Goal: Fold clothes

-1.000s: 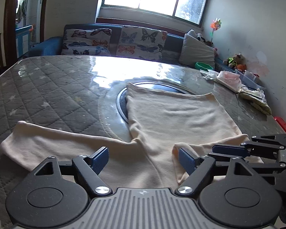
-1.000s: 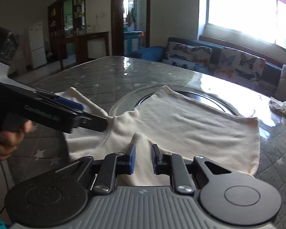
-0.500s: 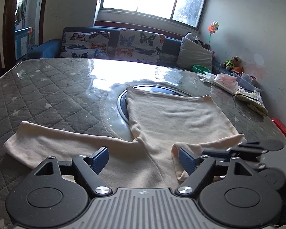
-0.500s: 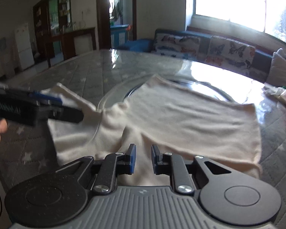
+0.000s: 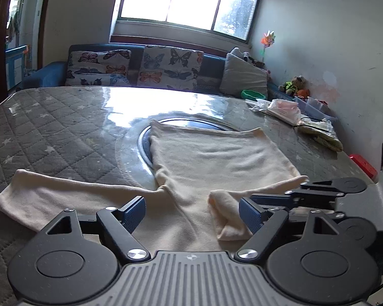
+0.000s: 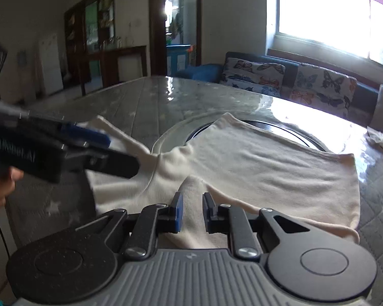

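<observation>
Cream shirt [image 5: 217, 158] lies flat on the quilted table [image 5: 51, 127]; left gripper [image 5: 191, 213] gapes wide, while right gripper [image 6: 191, 211], nearly closed around the folded sleeve [image 6: 191, 191], should lay it squarely.

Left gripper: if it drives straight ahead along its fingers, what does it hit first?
Most likely the cream garment. The left gripper is open and points across the cloth spread on the table; its height above the fabric is unclear. The right gripper sits off to its right, probably outside that line.
</observation>
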Action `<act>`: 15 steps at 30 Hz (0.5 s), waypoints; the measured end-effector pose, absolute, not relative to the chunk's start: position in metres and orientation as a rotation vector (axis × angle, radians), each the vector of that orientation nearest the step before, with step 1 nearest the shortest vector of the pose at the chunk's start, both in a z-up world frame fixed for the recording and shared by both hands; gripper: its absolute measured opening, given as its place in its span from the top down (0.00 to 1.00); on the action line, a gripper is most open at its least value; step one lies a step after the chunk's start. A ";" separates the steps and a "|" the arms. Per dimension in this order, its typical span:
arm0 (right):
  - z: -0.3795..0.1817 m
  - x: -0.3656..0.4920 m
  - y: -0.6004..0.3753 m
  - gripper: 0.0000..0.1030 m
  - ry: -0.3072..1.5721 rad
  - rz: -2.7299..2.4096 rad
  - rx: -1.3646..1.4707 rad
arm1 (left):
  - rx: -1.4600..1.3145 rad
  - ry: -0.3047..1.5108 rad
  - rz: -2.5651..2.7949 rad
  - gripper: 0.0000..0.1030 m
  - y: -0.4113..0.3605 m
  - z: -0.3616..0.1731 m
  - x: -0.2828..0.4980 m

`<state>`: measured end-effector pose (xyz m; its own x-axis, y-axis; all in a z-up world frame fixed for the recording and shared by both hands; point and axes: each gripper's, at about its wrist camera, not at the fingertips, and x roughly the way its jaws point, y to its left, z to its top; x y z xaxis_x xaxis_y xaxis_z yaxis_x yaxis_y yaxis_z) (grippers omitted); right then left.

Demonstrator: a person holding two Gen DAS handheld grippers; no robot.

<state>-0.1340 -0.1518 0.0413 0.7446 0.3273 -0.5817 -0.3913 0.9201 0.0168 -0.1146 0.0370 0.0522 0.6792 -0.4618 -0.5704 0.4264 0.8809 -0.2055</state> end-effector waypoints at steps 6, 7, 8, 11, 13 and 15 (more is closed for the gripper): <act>0.031 -0.140 -0.137 0.85 0.637 0.432 -0.190 | -0.093 0.680 -0.393 0.20 0.062 0.046 -0.108; 0.035 -0.143 -0.137 0.85 0.618 0.431 -0.192 | -0.097 0.679 -0.378 0.20 0.067 0.046 -0.108; 0.040 -0.144 -0.140 0.85 0.600 0.425 -0.173 | -0.101 0.679 -0.366 0.20 0.071 0.046 -0.108; 0.051 -0.145 -0.145 0.85 0.576 0.421 -0.151 | -0.113 0.681 -0.336 0.20 0.081 0.044 -0.107; 0.054 -0.147 -0.142 0.85 0.573 0.451 -0.156 | -0.117 0.686 -0.329 0.20 0.083 0.042 -0.107; 0.051 -0.149 -0.133 0.85 0.586 0.496 -0.173 | -0.117 0.686 -0.329 0.20 0.083 0.041 -0.107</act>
<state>-0.1489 -0.1332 0.0514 0.7200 0.3987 -0.5680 -0.4947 0.8689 -0.0173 -0.1070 0.0833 0.0413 0.7245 -0.3354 -0.6021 0.2588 0.9421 -0.2135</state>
